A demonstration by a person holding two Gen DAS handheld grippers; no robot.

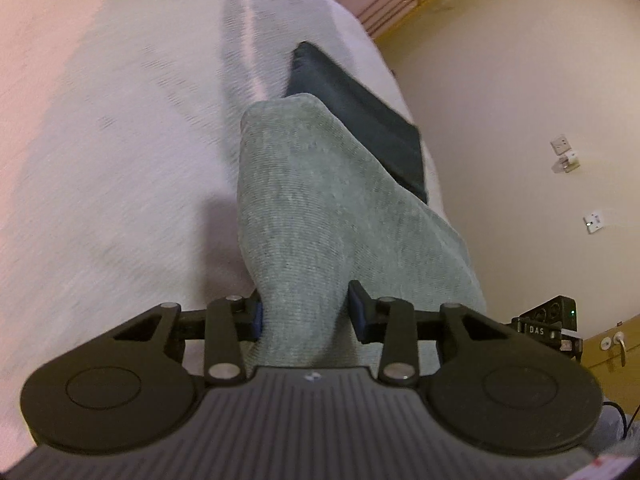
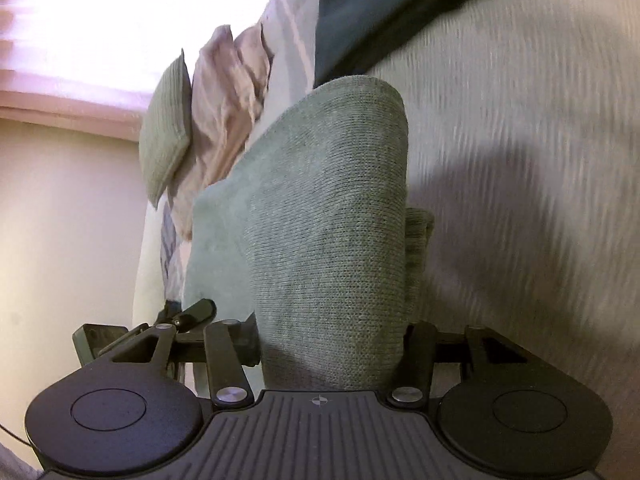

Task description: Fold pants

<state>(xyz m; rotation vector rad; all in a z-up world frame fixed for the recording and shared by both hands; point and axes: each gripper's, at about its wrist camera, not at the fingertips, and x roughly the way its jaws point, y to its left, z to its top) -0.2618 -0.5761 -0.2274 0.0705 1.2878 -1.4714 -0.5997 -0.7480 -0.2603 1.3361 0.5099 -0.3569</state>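
The pants (image 1: 320,216) are a grey-green knit, bunched and lifted above the pale bed cover (image 1: 100,160). My left gripper (image 1: 306,314) is shut on a thick fold of them, with cloth filling the gap between its blue pads. The right wrist view shows the same pants (image 2: 332,220) rising from my right gripper (image 2: 334,344), which is shut on another thick fold. The cloth hides the right fingertip there. Both grippers hold the garment side by side, and part of the other gripper (image 1: 548,320) shows at the right edge.
A dark folded garment (image 1: 360,120) lies on the bed beyond the pants, near the bed's edge. A green cushion (image 2: 166,128) and a pink pillow (image 2: 228,112) rest at the head of the bed. The cream wall carries sockets (image 1: 593,222).
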